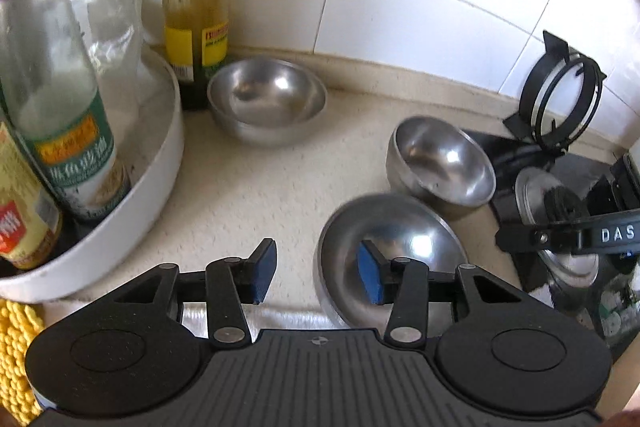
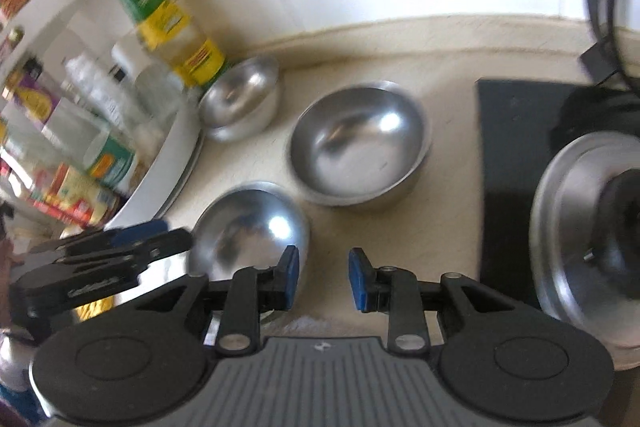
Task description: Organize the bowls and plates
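On the beige worktop (image 1: 256, 187) sit 3 steel bowls, or possibly 4, since the far one looks like 2 nested together.

In the left wrist view, the left gripper (image 1: 316, 271) stands wide apart, holding nothing. Its right blue pad (image 1: 370, 279) hangs over the near bowl (image 1: 400, 239), at about 5 o'clock in the frame, while its left pad is over bare worktop. The middle bowl (image 1: 440, 163) lies just beyond the near one, at 3 o'clock, beside a black mat (image 1: 516, 163). The far bowl (image 1: 268, 99) sits toward 12 o'clock against the tiled wall, just beside a green-capped bottle (image 1: 196, 7). A white tray (image 1: 160, 163) with more bottles fills the 9 o'clock side.

In the right wrist view, which is blurred, the right gripper (image 2: 323, 279) is open at a moderate width and empty, above bare worktop at 6 o'clock. The near bowl (image 2: 252, 227) is just left of its left pad, the middle bowl (image 2: 360, 143) lies at centre, and the far bowl (image 2: 240, 99) at 11 o'clock. A steel lid (image 2: 576, 227) rests at 3 o'clock.
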`<state>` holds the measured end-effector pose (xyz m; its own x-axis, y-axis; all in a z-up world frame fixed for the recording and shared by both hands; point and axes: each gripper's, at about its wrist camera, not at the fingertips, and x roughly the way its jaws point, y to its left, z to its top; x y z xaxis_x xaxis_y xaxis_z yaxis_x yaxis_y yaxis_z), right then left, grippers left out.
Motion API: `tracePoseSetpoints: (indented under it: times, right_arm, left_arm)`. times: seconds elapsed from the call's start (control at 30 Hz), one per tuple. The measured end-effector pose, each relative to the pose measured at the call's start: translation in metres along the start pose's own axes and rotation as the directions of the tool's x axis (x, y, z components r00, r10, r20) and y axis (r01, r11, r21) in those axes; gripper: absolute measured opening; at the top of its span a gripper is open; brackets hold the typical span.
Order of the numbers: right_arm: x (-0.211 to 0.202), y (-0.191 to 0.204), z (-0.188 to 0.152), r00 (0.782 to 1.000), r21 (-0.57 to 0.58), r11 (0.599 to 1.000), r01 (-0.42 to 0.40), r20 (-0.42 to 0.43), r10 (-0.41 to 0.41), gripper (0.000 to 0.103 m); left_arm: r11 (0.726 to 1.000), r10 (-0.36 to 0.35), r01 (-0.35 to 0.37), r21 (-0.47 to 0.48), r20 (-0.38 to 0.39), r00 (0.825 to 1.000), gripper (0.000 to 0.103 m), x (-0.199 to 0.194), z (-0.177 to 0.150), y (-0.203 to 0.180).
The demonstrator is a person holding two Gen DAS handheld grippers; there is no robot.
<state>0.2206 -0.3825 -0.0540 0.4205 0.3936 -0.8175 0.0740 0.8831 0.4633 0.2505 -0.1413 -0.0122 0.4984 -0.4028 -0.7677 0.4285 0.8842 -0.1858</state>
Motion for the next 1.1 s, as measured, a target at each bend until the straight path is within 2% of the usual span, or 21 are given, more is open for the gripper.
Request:
tracePoseSetpoints:
  times: [0.1,0.27,0.47,0.73,0.9,1.1]
  right_arm:
    - [0.001,-0.013,0.015,0.999,0.032,0.999,0.033,0.020,-0.033,0.050]
    - [0.007,-0.020,0.043,0.995,0.017,0.997,0.077,0.057,-0.077,0.051]
    - [0.027,-0.040,0.058,0.996,0.068,0.995,0.076,0.038,-0.079,0.051]
    - [0.036,-0.052,0.062,0.997,0.076,0.995,0.065,0.035,-0.068,0.051]
    - [0.043,-0.051,0.065,0.998,0.090,0.995,0.047,0.034,-0.050,0.054]
    - [0.049,-0.041,0.080,0.997,0.051,0.997,0.064,0.045,-0.066,0.057]
  left_arm:
    - [1.000,-0.012,0.012,0.009,0.010,1.000,0.053,0.004,0.014,-0.006]
    - [0.999,-0.045,0.045,0.003,0.007,0.999,0.054,0.016,0.040,-0.016]
    - [0.996,-0.055,0.057,0.062,-0.022,0.998,0.053,0.043,0.060,-0.038]
    - [1.000,-0.003,0.003,-0.029,-0.020,1.000,0.053,0.053,0.079,-0.002]
    - [0.996,0.004,-0.002,-0.087,0.024,1.000,0.055,0.036,0.083,0.018]
    - [0.992,0.044,-0.044,-0.122,-0.003,0.999,0.055,0.047,0.081,0.024]
